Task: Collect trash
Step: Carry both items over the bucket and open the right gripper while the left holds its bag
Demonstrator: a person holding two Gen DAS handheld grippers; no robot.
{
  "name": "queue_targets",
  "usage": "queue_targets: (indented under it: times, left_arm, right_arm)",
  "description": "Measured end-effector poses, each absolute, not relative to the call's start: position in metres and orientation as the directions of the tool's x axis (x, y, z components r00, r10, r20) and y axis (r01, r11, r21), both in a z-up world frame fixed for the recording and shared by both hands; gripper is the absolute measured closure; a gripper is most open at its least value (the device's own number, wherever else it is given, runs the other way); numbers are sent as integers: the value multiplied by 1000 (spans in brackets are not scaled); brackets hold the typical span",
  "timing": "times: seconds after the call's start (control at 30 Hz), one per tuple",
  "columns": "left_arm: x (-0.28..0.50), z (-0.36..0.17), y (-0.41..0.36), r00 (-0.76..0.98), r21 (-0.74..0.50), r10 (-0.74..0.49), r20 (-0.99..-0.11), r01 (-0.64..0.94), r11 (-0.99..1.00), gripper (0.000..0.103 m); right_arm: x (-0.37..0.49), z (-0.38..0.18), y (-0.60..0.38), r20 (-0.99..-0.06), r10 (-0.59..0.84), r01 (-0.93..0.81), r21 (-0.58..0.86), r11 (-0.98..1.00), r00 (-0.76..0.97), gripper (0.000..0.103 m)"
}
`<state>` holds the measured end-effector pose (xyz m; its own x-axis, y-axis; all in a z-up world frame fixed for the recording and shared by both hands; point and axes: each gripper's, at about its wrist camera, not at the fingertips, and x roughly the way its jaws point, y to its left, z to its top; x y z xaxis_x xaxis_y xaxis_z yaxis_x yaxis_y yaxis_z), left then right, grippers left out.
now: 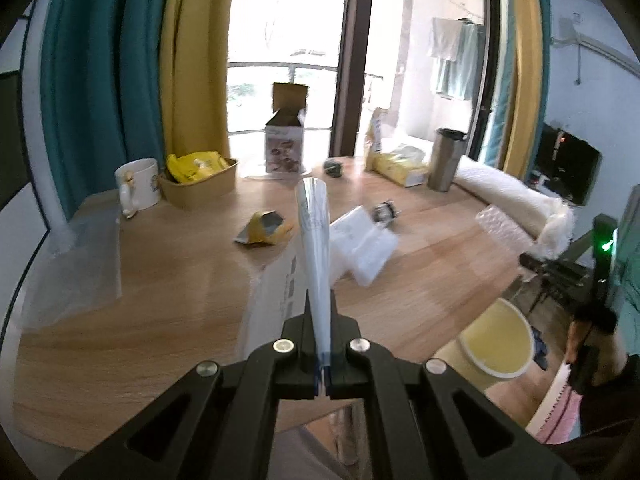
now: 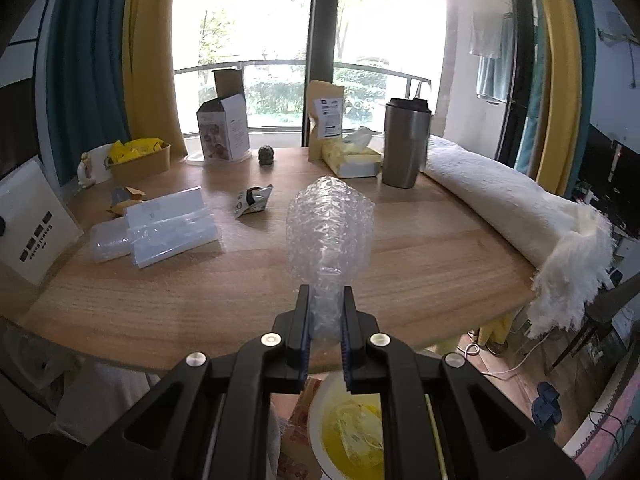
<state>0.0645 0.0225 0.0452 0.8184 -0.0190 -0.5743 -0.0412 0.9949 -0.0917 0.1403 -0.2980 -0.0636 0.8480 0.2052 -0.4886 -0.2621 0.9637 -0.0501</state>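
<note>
My left gripper (image 1: 320,300) is shut on a flat white plastic packet (image 1: 314,232), seen edge-on and raised above the wooden table (image 1: 160,300). The same packet, with black print, shows at the left edge of the right wrist view (image 2: 36,220). My right gripper (image 2: 325,296) is shut on a crumpled wad of bubble wrap (image 2: 330,224), held near the table's front edge (image 2: 160,320). Below that edge stands a yellow-lined bin (image 2: 316,420), also seen from the left wrist (image 1: 496,372). Clear plastic bags (image 2: 160,224), a yellow wrapper (image 1: 264,230) and a small crumpled wrapper (image 2: 254,200) lie on the table.
Along the back stand a mug (image 1: 138,186), a paper bowl holding a yellow packet (image 1: 200,180), an open box (image 2: 222,128), a tissue pack (image 2: 352,158) and a steel tumbler (image 2: 404,144). A rolled white blanket (image 2: 500,200) covers the right edge. Curtains hang behind.
</note>
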Motion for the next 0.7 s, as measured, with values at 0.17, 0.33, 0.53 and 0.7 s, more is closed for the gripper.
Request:
queue_targets:
  times: [0.17,0.33,0.53,0.7]
  left_arm:
    - [59,57,4,829,-85,-61,-556,16,996,102]
    - [60,61,-15,827,-93,-116,-549,77,993,102]
    - [70,60,-48,807,-97,-195,-557,170,981,102]
    - [76,65,-82,788,-91,-266,-555,261,961,102]
  right_arm:
    - [127,-69,-314,-488,196,-242,-34,970,851,92]
    - [117,-77,-334,-490,175,-210,-16,978,854,92]
    - [108,-89,-365,-497,139,-155,10,988,856,92]
    - [102,-104,-396,-509,109,-96,53,994,854,92]
